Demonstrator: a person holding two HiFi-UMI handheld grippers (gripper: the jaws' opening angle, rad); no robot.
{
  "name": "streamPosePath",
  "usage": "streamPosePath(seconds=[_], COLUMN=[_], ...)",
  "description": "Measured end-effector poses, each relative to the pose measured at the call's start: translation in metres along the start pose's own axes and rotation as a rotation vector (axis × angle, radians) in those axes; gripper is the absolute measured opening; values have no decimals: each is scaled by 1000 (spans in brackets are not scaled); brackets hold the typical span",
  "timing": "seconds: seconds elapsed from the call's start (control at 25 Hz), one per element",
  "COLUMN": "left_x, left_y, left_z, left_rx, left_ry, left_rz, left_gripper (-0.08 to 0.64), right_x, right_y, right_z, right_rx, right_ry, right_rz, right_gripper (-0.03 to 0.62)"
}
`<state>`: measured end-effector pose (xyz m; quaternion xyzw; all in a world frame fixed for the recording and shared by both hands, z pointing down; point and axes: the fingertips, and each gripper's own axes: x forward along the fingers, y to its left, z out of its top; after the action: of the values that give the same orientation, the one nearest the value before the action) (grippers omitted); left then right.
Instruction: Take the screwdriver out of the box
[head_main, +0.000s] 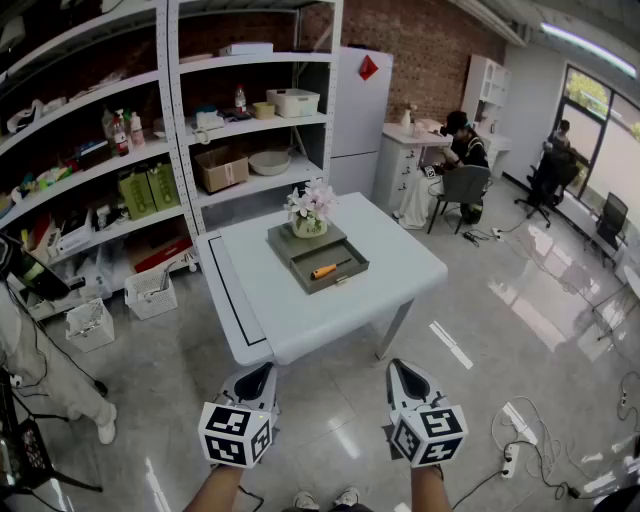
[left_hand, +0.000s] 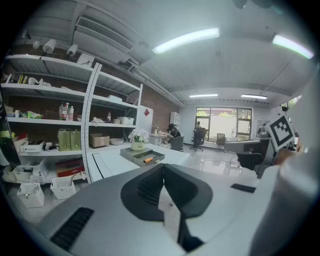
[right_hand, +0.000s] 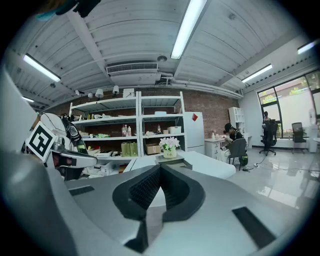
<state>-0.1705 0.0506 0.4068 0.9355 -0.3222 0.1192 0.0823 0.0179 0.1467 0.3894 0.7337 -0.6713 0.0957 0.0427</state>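
An orange-handled screwdriver (head_main: 326, 269) lies in the open drawer of a grey box (head_main: 318, 254) on the white table (head_main: 300, 320). The left gripper view also shows the screwdriver (left_hand: 148, 160) in the box (left_hand: 141, 155), far ahead. My left gripper (head_main: 262, 372) and right gripper (head_main: 397, 368) hang side by side below the table's near edge, well short of the box. Both are shut with nothing between the jaws. In the right gripper view only the box (right_hand: 173, 161) shows past the jaws, its drawer's inside hidden.
A pot of white flowers (head_main: 310, 212) stands on the box's back half. White shelving (head_main: 170, 130) full of goods runs along the left, with baskets (head_main: 152, 293) on the floor. A person (head_main: 463, 150) sits at a desk at the back right. Cables (head_main: 525, 450) lie on the floor.
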Motion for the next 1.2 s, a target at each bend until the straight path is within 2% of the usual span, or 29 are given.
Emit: streamPosePath(seconds=[0.6,0.76,1.2], left_x=[20,38,115], left_y=[2,4,7], left_z=[-3,-4,9], left_rx=[5,7,2], left_ry=[5,12,40], left_rz=[-19,-13,28], left_gripper=[3,3,3], right_x=[19,37,102], right_y=[-5,-16,-68], right_z=[-2,-4,4], right_rx=[-34,-28,-23], right_ry=[-15,-15,-4], right_rz=[-19,-5,55], right_gripper=[20,58,98])
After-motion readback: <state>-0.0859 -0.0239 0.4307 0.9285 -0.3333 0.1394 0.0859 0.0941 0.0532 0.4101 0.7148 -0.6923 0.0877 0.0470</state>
